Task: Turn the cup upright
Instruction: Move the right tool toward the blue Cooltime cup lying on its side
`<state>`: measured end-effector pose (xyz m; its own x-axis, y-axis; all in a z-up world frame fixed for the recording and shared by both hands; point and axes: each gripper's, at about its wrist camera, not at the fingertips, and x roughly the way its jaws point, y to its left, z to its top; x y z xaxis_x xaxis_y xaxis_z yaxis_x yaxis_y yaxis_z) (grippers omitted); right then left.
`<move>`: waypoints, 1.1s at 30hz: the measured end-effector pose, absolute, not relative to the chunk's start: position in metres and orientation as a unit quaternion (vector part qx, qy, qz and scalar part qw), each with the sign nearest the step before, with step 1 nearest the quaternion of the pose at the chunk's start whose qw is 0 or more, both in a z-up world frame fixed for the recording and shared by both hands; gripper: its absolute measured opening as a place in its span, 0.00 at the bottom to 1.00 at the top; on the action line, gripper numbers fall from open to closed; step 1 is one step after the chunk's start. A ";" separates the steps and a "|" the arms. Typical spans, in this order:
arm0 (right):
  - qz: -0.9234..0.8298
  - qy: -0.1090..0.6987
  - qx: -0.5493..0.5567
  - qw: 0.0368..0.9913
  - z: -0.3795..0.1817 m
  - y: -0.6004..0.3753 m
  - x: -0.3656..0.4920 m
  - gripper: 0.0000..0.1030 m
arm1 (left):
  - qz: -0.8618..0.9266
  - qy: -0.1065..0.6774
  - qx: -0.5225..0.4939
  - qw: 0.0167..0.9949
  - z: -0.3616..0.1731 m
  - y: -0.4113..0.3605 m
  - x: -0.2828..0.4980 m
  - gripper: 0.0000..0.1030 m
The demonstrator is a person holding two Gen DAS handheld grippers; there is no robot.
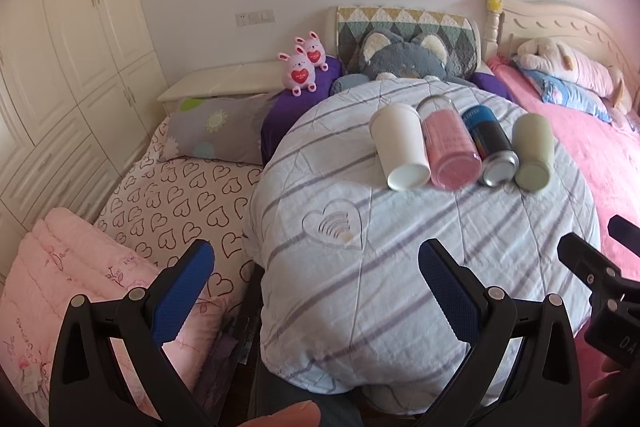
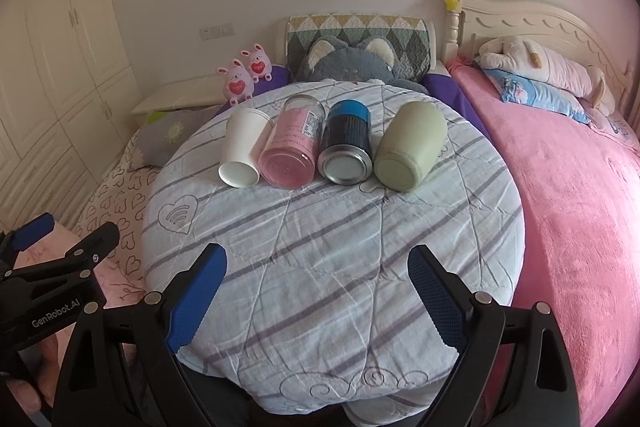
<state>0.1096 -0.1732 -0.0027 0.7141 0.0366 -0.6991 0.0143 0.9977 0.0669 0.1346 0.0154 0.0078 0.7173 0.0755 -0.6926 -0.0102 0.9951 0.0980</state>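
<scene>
Several cups lie on their sides in a row on a striped quilt (image 2: 320, 247), bottoms toward me: a white paper cup (image 2: 242, 153) (image 1: 398, 147), a pink clear cup (image 2: 290, 151) (image 1: 450, 147), a blue-black can (image 2: 346, 147) (image 1: 490, 147) and a green cup (image 2: 410, 151) (image 1: 534, 151). My left gripper (image 1: 316, 263) is open and empty, well short of the cups and to their left. My right gripper (image 2: 318, 263) is open and empty, in front of the row. Each gripper shows at the edge of the other's view.
The quilt (image 1: 360, 247) covers a rounded mound on a bed. A grey plush cat (image 2: 348, 61) and two pink bunny toys (image 2: 246, 73) sit behind the cups. A pink blanket (image 2: 568, 207) lies right, a heart-print sheet (image 1: 180, 203) left, a wardrobe (image 1: 60, 47) far left.
</scene>
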 end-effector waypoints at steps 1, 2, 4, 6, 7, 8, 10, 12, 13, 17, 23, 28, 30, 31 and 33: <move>0.006 0.382 0.029 0.924 0.000 -0.173 0.116 0.91 | 0.023 0.377 0.043 0.925 0.009 0.015 0.138 1.00; 0.008 0.386 0.026 0.922 0.002 -0.173 0.122 0.91 | 0.022 0.378 0.041 0.925 0.011 0.014 0.146 1.00; 0.009 0.389 0.022 0.921 0.004 -0.174 0.132 0.90 | 0.022 0.379 0.039 0.924 0.014 0.013 0.156 1.00; 0.006 0.395 0.016 0.919 0.006 -0.175 0.145 0.90 | 0.020 0.382 0.038 0.923 0.016 0.010 0.168 1.00; 0.007 0.396 0.015 0.918 0.007 -0.175 0.150 0.90 | 0.019 0.382 0.038 0.923 0.018 0.009 0.175 1.00; 0.007 0.398 0.014 0.917 0.008 -0.176 0.157 0.90 | 0.019 0.382 0.038 0.923 0.019 0.008 0.181 1.00; 0.006 0.402 0.011 0.916 0.009 -0.177 0.169 0.90 | 0.018 0.383 0.042 0.923 0.020 0.007 0.192 1.00; 0.006 0.405 0.011 0.914 0.010 -0.178 0.182 0.91 | 0.019 0.383 0.043 0.923 0.021 0.007 0.204 1.00; 0.008 0.408 0.011 0.913 0.009 -0.179 0.189 0.90 | 0.020 0.384 0.042 0.922 0.022 0.008 0.210 1.00; 0.011 0.414 0.011 0.910 0.007 -0.178 0.210 0.90 | 0.023 0.385 0.043 0.922 0.021 0.011 0.231 1.00; 0.010 0.421 0.017 0.907 0.005 -0.183 0.234 0.90 | 0.023 0.389 0.043 0.920 0.015 0.013 0.254 1.00; 0.001 0.422 0.017 0.906 0.007 -0.192 0.250 0.90 | 0.024 0.391 0.042 0.919 0.011 0.013 0.270 1.00; -0.003 0.424 0.017 0.905 0.006 -0.195 0.256 0.90 | 0.022 0.393 0.042 0.918 0.009 0.012 0.275 1.00; -0.004 0.425 0.016 0.905 0.006 -0.196 0.260 0.90 | 0.021 0.394 0.042 0.918 0.009 0.011 0.277 1.00; -0.003 0.427 0.013 0.904 0.006 -0.197 0.269 0.90 | 0.020 0.395 0.043 0.918 0.008 0.010 0.281 1.00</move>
<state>0.2688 -0.1970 0.0057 0.6360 0.0053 -0.7717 0.0176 0.9996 0.0213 0.2809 0.0103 0.0083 0.6876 0.0718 -0.7225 -0.0032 0.9954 0.0958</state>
